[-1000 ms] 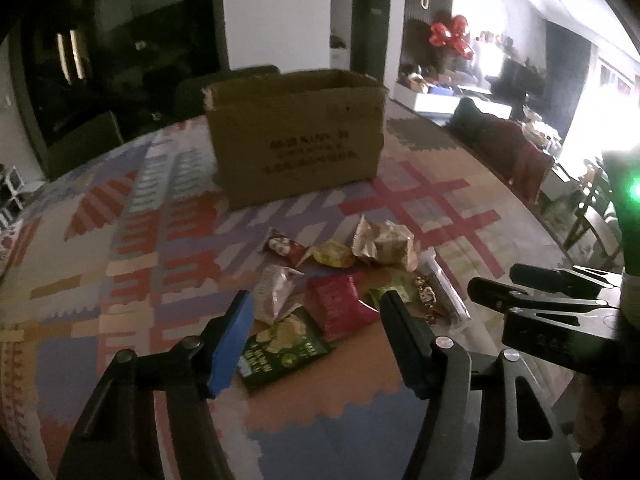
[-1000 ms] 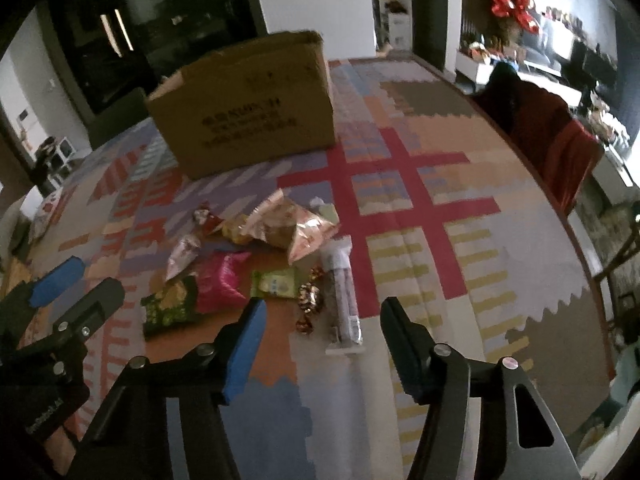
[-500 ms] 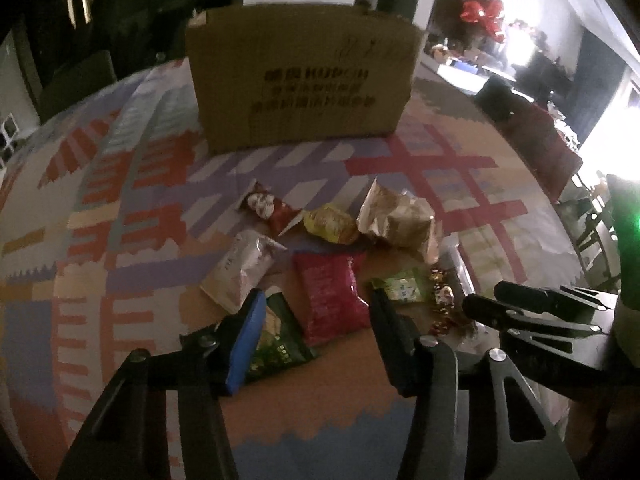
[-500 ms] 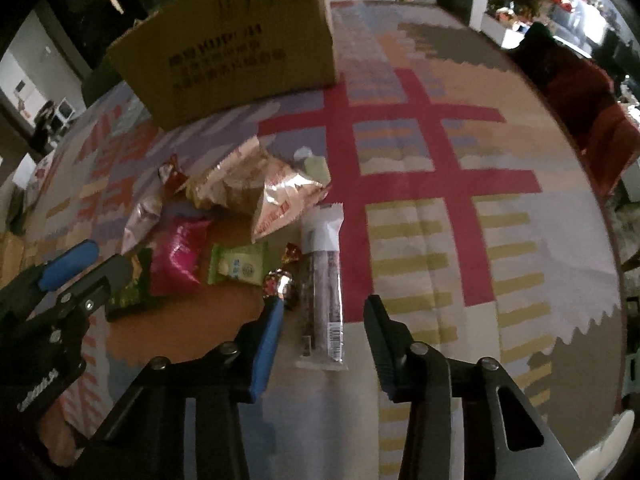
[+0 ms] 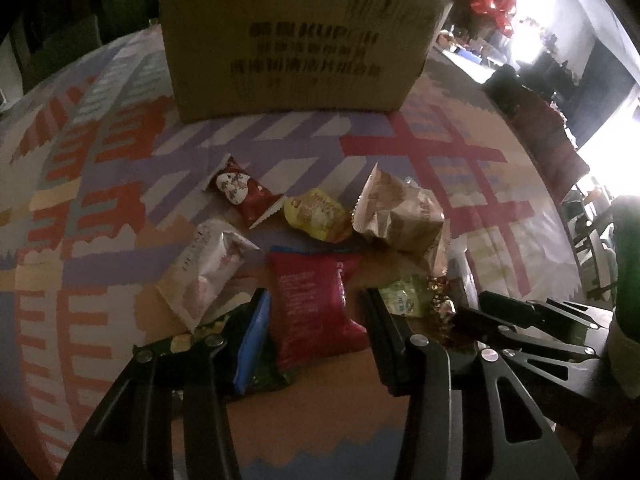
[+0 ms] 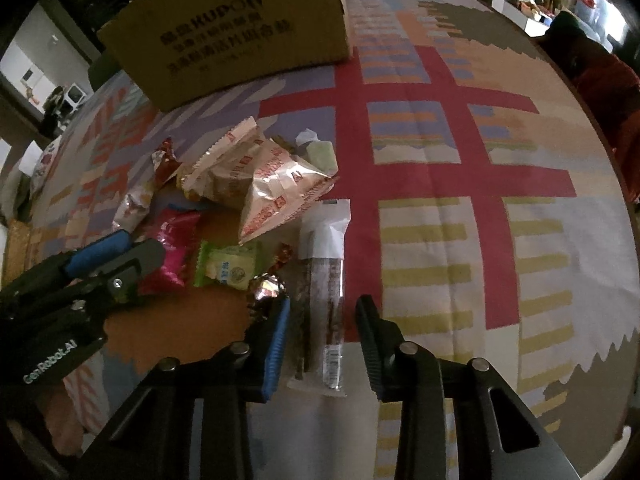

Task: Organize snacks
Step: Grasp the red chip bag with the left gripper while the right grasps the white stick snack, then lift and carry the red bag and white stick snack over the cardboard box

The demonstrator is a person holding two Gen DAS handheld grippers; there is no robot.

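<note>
Several snack packets lie in a pile on the patterned tablecloth in front of a cardboard box [image 5: 296, 40]. My left gripper [image 5: 316, 300] is open, its jaws on either side of a red packet [image 5: 312, 304]; a dark green packet [image 5: 256, 376] lies under the left finger. My right gripper [image 6: 322, 308] is open, its jaws on either side of a long clear-wrapped bar [image 6: 326, 288]. A light green packet [image 6: 228, 266], foil candies [image 6: 266, 286] and a tan crinkled bag [image 6: 260, 184] lie beside the bar.
The cardboard box [image 6: 240, 36] stands behind the pile. A white packet [image 5: 208, 268], a dark red packet [image 5: 244, 192] and a yellow packet [image 5: 316, 212] lie in the pile. The table edge curves at the right, with dark chairs [image 5: 548, 148] beyond.
Both grippers have moved forward and down toward the pile. The left jaws now flank the red packet and the right jaws flank the long bar.
</note>
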